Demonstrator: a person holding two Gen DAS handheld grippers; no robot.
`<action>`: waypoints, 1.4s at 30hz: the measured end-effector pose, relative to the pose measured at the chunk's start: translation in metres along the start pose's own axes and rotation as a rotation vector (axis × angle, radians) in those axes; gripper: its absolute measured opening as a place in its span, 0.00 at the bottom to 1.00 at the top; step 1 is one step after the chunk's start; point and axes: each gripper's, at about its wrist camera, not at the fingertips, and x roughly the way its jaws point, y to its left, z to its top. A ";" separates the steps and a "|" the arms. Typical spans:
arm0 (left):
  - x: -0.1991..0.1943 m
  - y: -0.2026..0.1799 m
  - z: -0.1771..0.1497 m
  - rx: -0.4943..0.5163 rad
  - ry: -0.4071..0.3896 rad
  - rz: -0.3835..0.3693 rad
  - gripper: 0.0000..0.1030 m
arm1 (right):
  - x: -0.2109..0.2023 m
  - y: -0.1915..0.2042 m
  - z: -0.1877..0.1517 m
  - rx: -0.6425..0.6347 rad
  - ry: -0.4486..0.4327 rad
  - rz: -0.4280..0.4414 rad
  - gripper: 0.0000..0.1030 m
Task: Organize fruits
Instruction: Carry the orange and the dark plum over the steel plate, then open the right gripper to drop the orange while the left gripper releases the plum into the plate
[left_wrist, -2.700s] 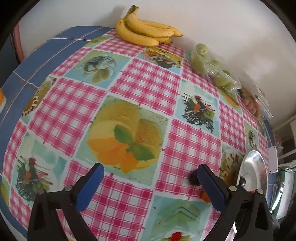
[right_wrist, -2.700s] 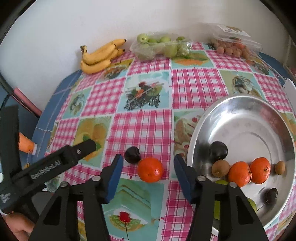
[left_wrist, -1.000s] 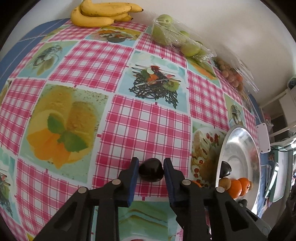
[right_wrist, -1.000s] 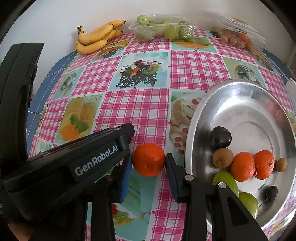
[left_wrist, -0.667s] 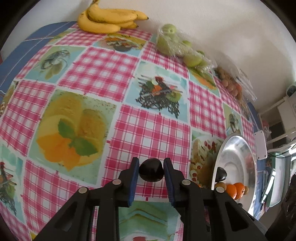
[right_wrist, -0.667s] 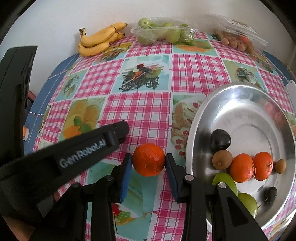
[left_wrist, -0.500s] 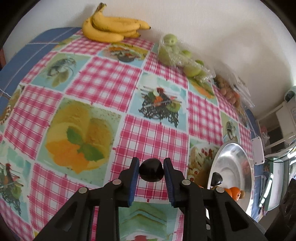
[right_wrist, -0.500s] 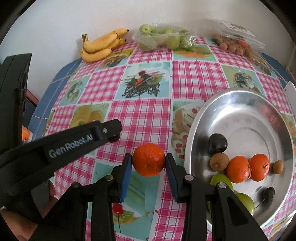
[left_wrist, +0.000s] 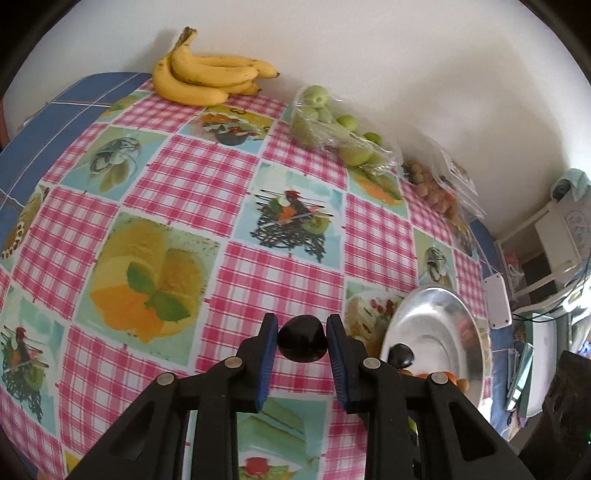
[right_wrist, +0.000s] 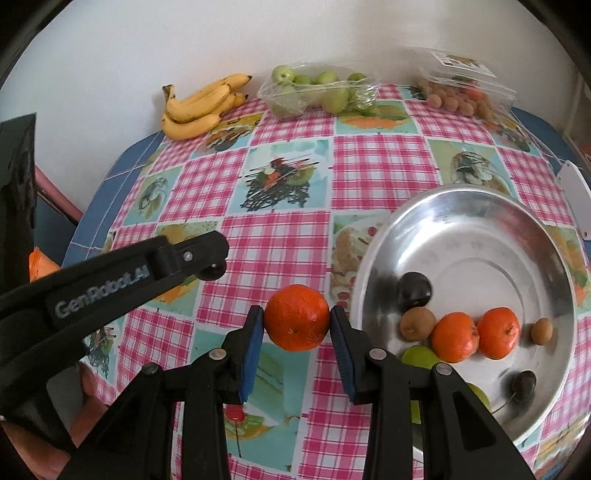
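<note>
Two hand-held grippers each carry one fruit above a round table covered in a pink checked cloth; the left gripper (left_wrist: 303, 341) pinches a dark plum (left_wrist: 303, 343) between its blue pads, and the right gripper (right_wrist: 297, 318) pinches an orange mandarin (right_wrist: 297, 317) the same way, both fruits sitting squarely at the fingertips and apparently lifted off the cloth; a shallow metal bowl (right_wrist: 480, 206) lies to the right, near the right gripper and a little further from the left; it already holds a second dark plum (right_wrist: 414, 285), two more mandarins (right_wrist: 476, 334), a brown kiwi-like fruit, a smaller brown one, green fruit at its near rim and a dark cherry; bananas (right_wrist: 201, 107), a wrapped tray of green fruit (right_wrist: 317, 92) and a clear box of small brown fruit (right_wrist: 461, 96) line the far wall. The step in hand looks like carrying both fruits to the bowl; to do it well, keep each squeeze steady, since round fruit could slip; bring the mandarin in low beside its fellows, and the plum beside the other plum; release close to the metal so neither rolls; move one at a time so the tools do not collide.
</note>
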 end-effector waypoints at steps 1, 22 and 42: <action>0.000 -0.003 -0.001 0.007 -0.001 -0.002 0.28 | -0.001 -0.003 0.000 0.008 -0.002 -0.002 0.37; 0.021 -0.114 -0.041 0.279 0.065 -0.091 0.28 | -0.055 -0.146 -0.012 0.353 -0.097 -0.126 0.37; 0.052 -0.112 -0.050 0.284 0.113 -0.026 0.28 | -0.035 -0.169 -0.015 0.371 -0.050 -0.191 0.37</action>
